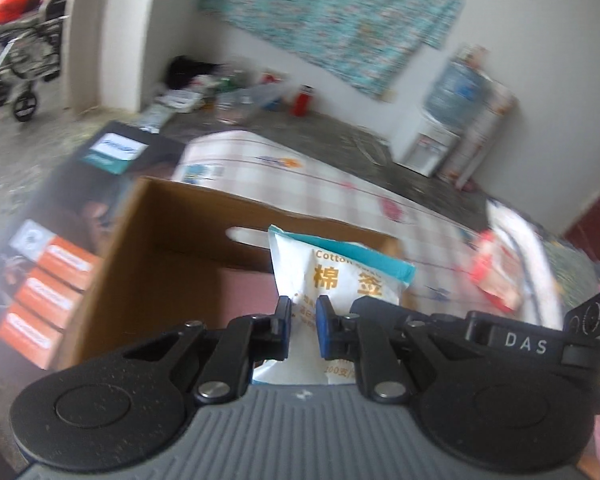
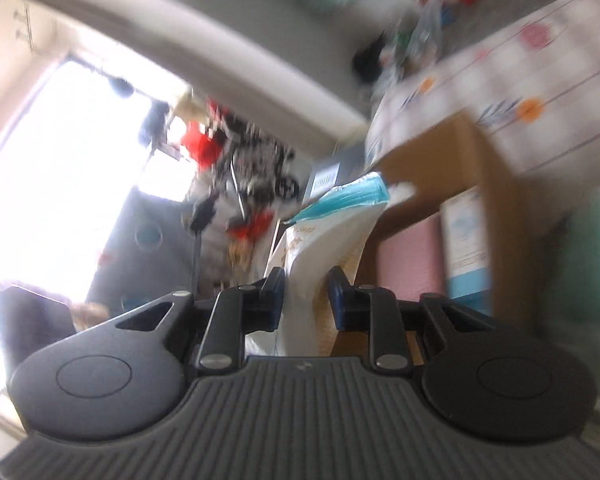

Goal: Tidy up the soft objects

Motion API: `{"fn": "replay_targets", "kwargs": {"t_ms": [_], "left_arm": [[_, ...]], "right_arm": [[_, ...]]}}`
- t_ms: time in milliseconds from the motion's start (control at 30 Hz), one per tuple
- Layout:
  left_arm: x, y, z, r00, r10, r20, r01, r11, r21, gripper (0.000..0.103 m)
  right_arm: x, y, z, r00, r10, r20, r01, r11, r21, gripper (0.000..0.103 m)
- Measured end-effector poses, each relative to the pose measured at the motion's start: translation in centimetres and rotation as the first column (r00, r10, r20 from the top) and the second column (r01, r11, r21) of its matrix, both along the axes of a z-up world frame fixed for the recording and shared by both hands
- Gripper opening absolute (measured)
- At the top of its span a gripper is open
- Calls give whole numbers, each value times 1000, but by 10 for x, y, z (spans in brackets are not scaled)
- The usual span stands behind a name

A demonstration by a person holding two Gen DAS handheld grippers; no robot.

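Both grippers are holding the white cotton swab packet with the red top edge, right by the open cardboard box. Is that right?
Not quite: the cotton swab packet has a teal top edge, not red, as the left wrist view shows. The left gripper and right gripper both hold it by the cardboard box.

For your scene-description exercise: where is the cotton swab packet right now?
In the left wrist view, the cotton swab packet sits centre frame between the left gripper fingers, over the open cardboard box; the right gripper also straddles it.

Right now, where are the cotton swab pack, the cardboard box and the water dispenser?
cotton swab pack (image 1: 342, 280): left wrist view, printed front.
cardboard box (image 1: 140, 248): left wrist view, inner left wall.
water dispenser (image 1: 452, 96): left wrist view, bottle on top.
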State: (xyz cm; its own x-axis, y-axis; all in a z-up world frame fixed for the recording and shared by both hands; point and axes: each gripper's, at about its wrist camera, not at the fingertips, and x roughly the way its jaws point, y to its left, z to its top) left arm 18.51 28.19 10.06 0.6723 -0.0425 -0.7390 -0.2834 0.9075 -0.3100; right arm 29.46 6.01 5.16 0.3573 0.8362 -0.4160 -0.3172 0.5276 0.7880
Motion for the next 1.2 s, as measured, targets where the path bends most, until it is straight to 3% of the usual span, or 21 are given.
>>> {"fn": "replay_targets", "kwargs": {"t_ms": [200,300,400,467,667,733,800,867,933,1033,1200], "left_arm": [[27,53,-21,996,85,-10,-84,996,33,17],[42,71,-40,987,148,-60,-145,988,53,19],[39,80,-55,982,163,-93,-161,987,21,19],[33,80,-59,983,153,-100,-152,988,18,21],[20,68,-57,982,139,-126,-138,990,19,23],[15,59,-49,985,122,-120,-119,992,36,36],[4,45,-40,989,101,-106,-96,994,53,47],[-10,28,-31,994,82,-78,-76,994,76,54],[-25,8,-25,997,55,-46,-51,994,98,66],[-47,-24,-19,1000,-5,1,4,995,96,77],[-75,-84,-10,985,-150,82,142,985,94,86]], "right_arm": [[24,73,-3,999,52,-2,-52,996,-75,25],[51,106,-20,996,87,-10,-88,980,-179,26],[58,121,-45,995,90,-45,-99,955,-281,27],[56,116,-50,995,90,-52,-101,958,-270,27],[44,85,-25,996,83,-13,-84,972,-219,27],[34,70,-9,996,90,15,-85,974,-209,29],[26,54,5,995,87,55,-74,977,-200,36],[10,34,18,992,75,97,-54,978,-201,50],[-6,8,27,989,57,136,-29,980,-199,53],[-30,-35,32,986,12,168,22,980,-197,57],[-77,-133,36,969,-138,207,176,968,-179,64]]}}
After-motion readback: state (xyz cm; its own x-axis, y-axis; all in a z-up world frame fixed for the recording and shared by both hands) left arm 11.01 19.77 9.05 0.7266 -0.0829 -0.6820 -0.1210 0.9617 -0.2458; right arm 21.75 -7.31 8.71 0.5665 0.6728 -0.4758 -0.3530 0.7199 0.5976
